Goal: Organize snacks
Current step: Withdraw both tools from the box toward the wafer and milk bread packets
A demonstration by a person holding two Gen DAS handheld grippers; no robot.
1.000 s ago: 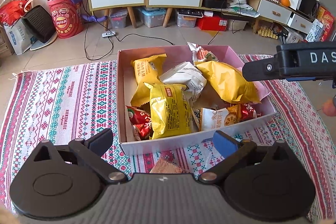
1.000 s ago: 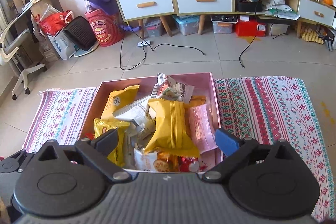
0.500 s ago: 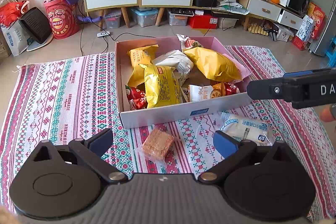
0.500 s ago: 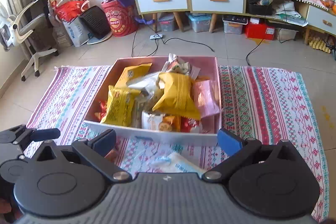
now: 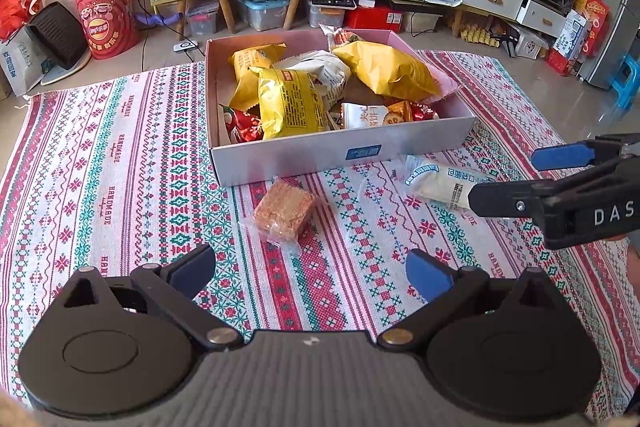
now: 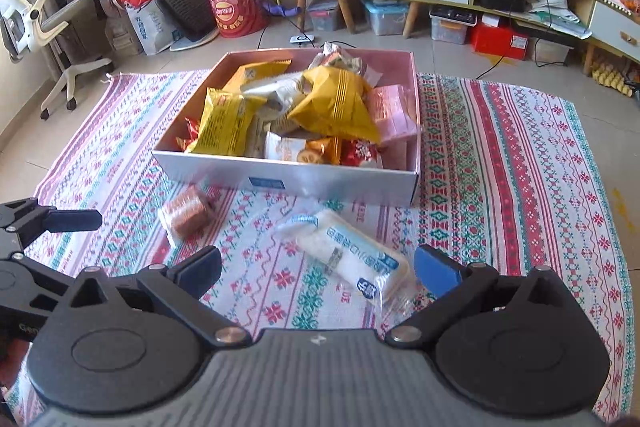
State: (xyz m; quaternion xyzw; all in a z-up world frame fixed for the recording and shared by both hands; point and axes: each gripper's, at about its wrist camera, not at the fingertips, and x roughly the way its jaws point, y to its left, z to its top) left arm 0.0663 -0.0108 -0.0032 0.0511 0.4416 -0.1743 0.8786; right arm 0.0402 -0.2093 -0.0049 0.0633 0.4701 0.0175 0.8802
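A pink cardboard box (image 5: 340,153) sits on a striped woven mat (image 5: 120,155) on the floor. The box is full of snacks. A big yellow crinkly bag (image 5: 386,69) lies on top near the back, and a yellow flat packet (image 5: 290,103) lies at the front left. A white packet (image 5: 320,69) is between them, and some small red wrapped sweets (image 5: 244,123) are low in the front corner.

Two snacks are out on the mat, just in front of the box. One is a brown square cake in clear wrap (image 5: 284,213). The other is a long white bun in a clear and blue wrapper (image 6: 352,253), off to the right of the brown one.

The left gripper (image 5: 310,269) hangs over the mat with its two fingers spread wide and nothing in them. The brown cake is just ahead of it.

The right gripper (image 6: 318,269) is spread wide too and holds nothing. The white bun lies between its fingers, close to the blue pad (image 6: 436,271).
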